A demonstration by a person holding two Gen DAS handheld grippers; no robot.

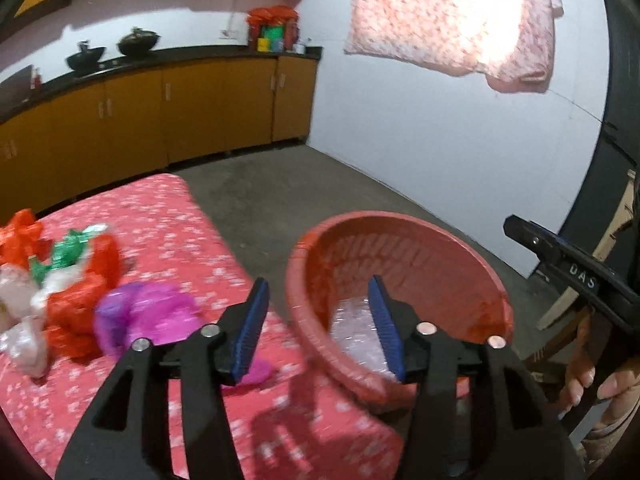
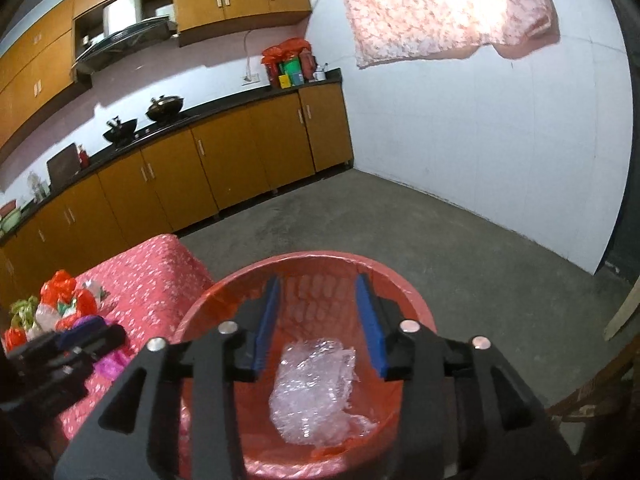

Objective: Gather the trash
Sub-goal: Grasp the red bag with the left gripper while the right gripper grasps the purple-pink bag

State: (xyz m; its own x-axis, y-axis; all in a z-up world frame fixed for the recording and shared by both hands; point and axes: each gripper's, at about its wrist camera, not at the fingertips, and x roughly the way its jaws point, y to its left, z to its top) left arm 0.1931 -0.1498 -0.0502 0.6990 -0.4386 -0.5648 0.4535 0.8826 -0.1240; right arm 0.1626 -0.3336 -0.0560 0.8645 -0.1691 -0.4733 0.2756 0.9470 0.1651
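Both hand-held grippers, the left gripper (image 1: pixel 318 320) and right gripper (image 2: pixel 322 324), point slightly downward, blue-padded jaws apart and empty.

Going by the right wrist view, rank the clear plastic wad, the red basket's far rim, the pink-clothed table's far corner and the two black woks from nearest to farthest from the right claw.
1. Clear plastic wad: just below the open right claw, inside the red basket.
2. Basket's far rim: straight ahead.
3. Table's far corner: ahead, to the left.
4. Black woks: on the counter at the back wall, upper left.
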